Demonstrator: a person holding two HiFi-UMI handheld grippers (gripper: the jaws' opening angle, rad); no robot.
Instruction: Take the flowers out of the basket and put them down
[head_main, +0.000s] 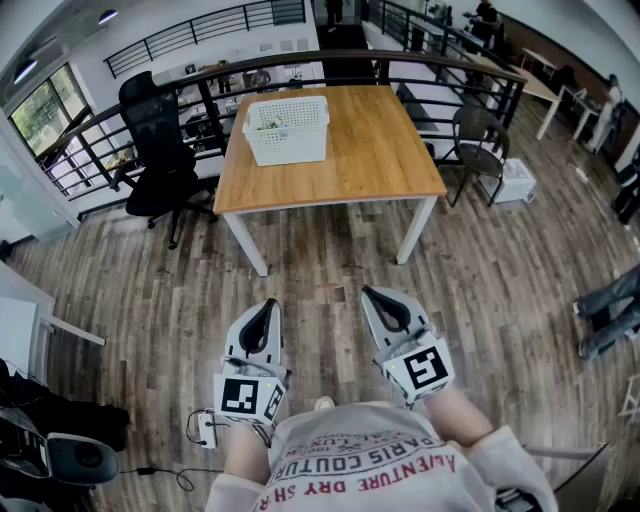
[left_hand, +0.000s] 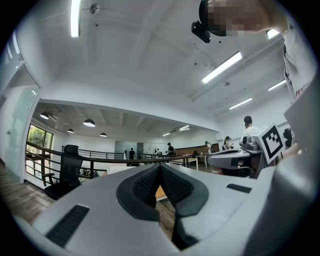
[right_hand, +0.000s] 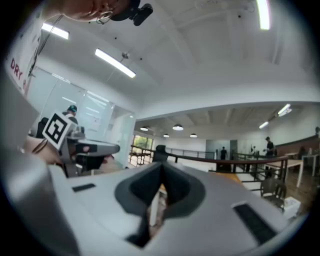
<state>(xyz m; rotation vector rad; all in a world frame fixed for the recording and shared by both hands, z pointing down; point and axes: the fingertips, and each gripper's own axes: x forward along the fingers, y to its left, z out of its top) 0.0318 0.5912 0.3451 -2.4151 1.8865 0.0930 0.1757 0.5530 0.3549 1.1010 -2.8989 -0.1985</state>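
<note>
A white slatted basket (head_main: 287, 128) stands on the far left part of a wooden table (head_main: 370, 150). Through its open top I make out only a little green and white (head_main: 272, 124), too small to tell as flowers. Both grippers hang close to my body over the wooden floor, well short of the table. My left gripper (head_main: 268, 303) points level toward the table, jaws closed together and empty; in the left gripper view (left_hand: 160, 166) the pads meet. My right gripper (head_main: 368, 292) is beside it, also shut on nothing, pads touching in the right gripper view (right_hand: 161, 165).
A black office chair (head_main: 160, 150) stands left of the table and a dark chair (head_main: 480, 145) to its right, near a white box (head_main: 515, 180) on the floor. A dark railing (head_main: 350, 65) runs behind the table. A person's legs (head_main: 610, 310) show at the right edge.
</note>
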